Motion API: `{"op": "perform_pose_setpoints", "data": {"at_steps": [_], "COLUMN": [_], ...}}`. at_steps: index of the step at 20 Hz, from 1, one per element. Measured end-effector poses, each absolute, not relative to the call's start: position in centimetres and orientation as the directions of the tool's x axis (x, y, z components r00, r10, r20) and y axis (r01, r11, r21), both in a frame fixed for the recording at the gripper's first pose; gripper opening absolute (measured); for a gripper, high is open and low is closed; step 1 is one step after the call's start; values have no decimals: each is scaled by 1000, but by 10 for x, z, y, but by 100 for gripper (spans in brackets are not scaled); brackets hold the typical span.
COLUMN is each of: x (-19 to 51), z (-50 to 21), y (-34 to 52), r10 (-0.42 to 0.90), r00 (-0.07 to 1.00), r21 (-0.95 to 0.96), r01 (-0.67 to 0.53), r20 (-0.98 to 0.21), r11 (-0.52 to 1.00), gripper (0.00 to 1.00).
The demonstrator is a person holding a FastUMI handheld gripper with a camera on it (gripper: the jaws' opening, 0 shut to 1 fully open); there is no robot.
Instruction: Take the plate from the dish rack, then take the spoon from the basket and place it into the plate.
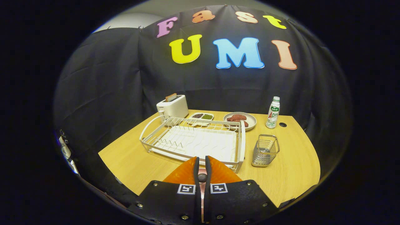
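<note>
My gripper (202,170) hangs above the table's near edge, just in front of the white wire dish rack (193,142). Its fingers are drawn nearly together on a thin pinkish strip, which looks like the spoon (202,187) and runs down the narrow gap between them. The rack holds no plate. To the right of the rack, the small metal wire basket (265,150) stands with nothing in it. The fingers hide the table just below and ahead of them, so I cannot see a plate there.
Beyond the rack stand a white toaster (172,107) with a slice in it, a small two-part dish (201,117), a plate of reddish food (240,120) and a white bottle (273,113). Bare wooden table (293,162) lies right of the basket and left of the rack.
</note>
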State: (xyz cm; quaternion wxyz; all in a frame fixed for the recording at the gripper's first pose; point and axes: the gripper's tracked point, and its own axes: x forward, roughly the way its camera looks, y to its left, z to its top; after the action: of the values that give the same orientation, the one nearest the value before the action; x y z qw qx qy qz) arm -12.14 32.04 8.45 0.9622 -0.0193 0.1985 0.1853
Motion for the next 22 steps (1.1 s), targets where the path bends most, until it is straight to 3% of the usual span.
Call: {"op": "perform_pose_setpoints", "data": {"at_steps": [16,22], "x": [-117,-114], "z": [49,43], "y": [372,355], "r10": [449,426], "r00": [774,784], "r21": [27,24], "r01": [-490,-466], "r20": [-446,-452], "r11": [872,884], "gripper": [3,13]}}
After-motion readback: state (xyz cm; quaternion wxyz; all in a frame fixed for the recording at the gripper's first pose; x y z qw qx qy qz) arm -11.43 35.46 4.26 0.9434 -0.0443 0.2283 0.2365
